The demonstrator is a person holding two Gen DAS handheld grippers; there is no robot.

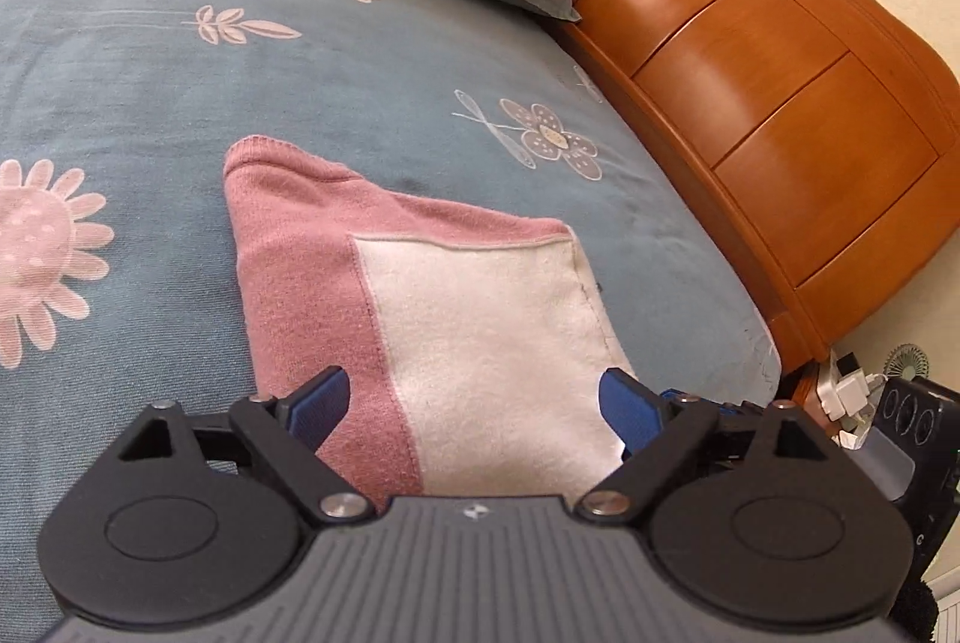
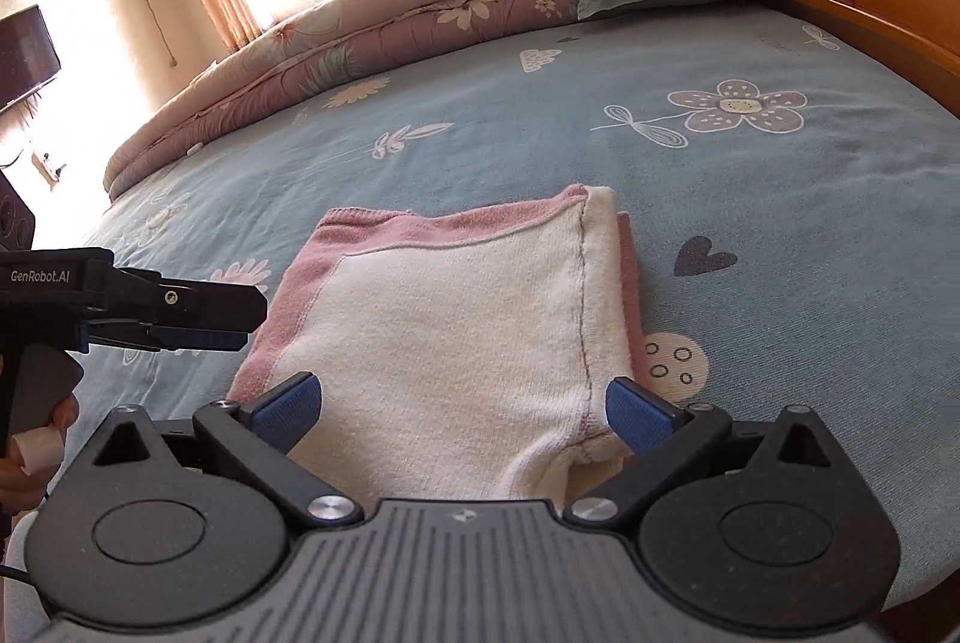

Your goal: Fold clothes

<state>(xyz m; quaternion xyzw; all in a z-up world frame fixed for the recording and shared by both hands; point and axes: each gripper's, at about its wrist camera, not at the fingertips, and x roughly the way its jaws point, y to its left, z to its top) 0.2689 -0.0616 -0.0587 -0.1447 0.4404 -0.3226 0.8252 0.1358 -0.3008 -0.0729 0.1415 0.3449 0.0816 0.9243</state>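
My left tool (image 1: 474,403) stands wide, nothing between its blue pads, and my right tool (image 2: 465,412) is wide too, gripping nothing. The folded pink-and-white garment (image 2: 456,319) lies flat on the bed (image 2: 540,133) just ahead of and below both tools, the wooden headboard (image 1: 750,73) beyond it.

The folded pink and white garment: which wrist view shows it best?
The right wrist view. There the folded garment lies almost whole on the bed sheet, with its far edge, side seam and layered right side visible. The left wrist view shows the garment at a skew, its near part hidden behind that gripper's body.
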